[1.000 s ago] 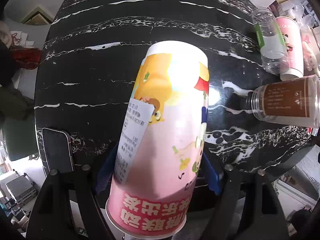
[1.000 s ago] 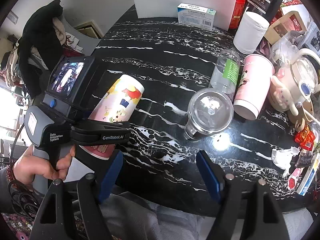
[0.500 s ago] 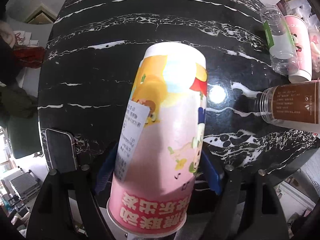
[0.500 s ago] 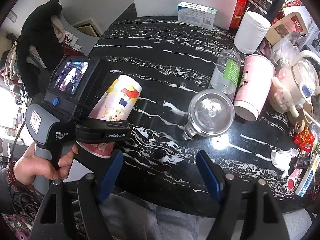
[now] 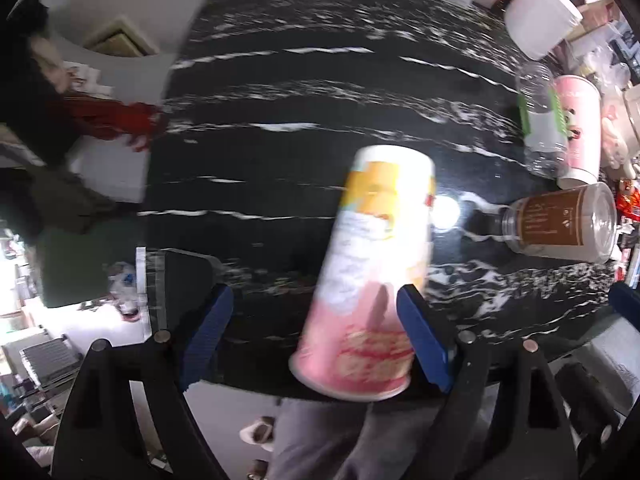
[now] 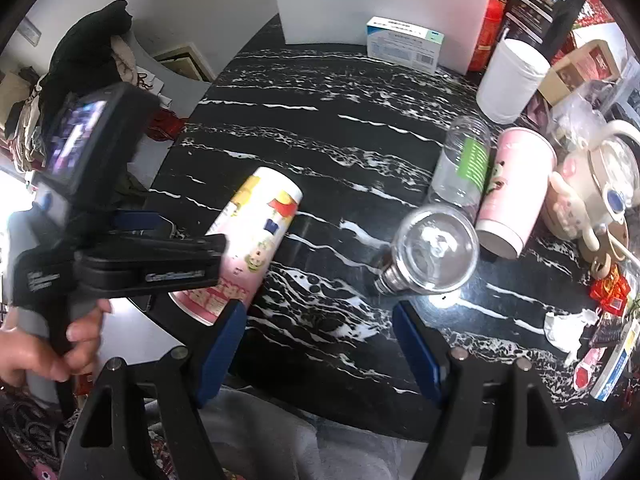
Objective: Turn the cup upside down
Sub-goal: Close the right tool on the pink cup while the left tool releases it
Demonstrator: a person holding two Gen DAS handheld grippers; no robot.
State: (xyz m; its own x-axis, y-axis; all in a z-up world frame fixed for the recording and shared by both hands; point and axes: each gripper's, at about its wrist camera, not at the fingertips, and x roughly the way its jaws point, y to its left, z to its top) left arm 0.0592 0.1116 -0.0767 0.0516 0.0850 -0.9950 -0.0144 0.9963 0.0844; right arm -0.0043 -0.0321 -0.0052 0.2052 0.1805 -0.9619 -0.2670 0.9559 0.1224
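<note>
Left wrist view showed the cup (image 5: 376, 272) near the front edge of the black surface (image 5: 304, 92), with its wide pink mouth sticking out past that edge. Behind the cup lay a big bare stretch of surface. To the right of the cup lay a brown-label bottle (image 5: 560, 222) on its side, and farther right a clear bottle (image 5: 542, 124).

The cup was tilted, blurry, yellow at its small end and pink at its mouth. The left tongs (image 5: 316, 330) were spread wide, and only the right finger touched the cup.

The right tongs (image 6: 320, 342) were spread too, pinching nothing, in front of the cup. A hand (image 6: 48, 344) held the left tool. A white box (image 6: 404, 44) stood far behind the cup by a white wall.
</note>
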